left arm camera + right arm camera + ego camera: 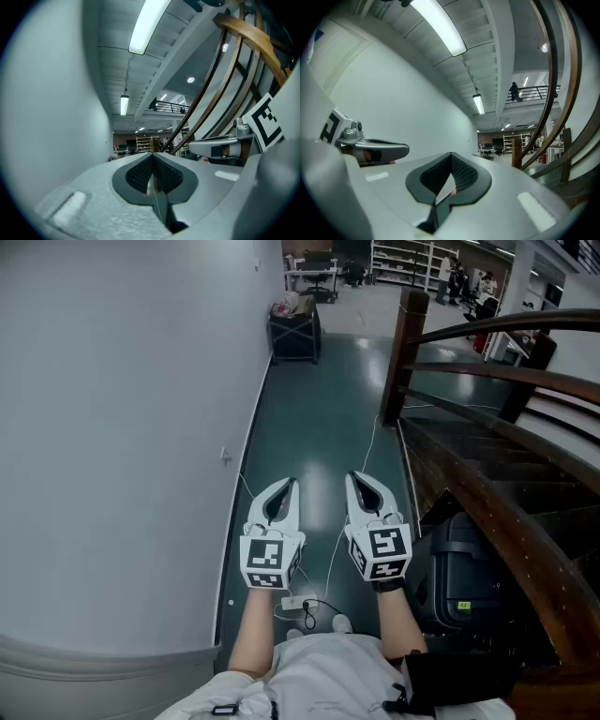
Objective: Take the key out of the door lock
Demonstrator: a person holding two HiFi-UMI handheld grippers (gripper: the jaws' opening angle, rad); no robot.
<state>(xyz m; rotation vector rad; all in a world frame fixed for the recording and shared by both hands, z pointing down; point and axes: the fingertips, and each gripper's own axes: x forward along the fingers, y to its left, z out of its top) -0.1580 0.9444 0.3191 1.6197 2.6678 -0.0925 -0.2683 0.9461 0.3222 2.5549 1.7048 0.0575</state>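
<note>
Left: white plastic left claw (289, 486) pressed together, empty
Right: white plastic right claw (356, 480) likewise together, empty
Key: no key or door lock visible in any view
Progress: not started, by my judgement

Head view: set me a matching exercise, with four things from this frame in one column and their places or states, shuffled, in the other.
Things:
1. left gripper
2. black case
3. cart
4. handrail

Places or states:
A. at the far end of the green floor
B. low at the right, beside the stairs
C. brown wood, curving across the upper right
D. next to the white wall, jaws together, nothing held

Pairs: 1-D, 2-B, 3-A, 4-C.
</note>
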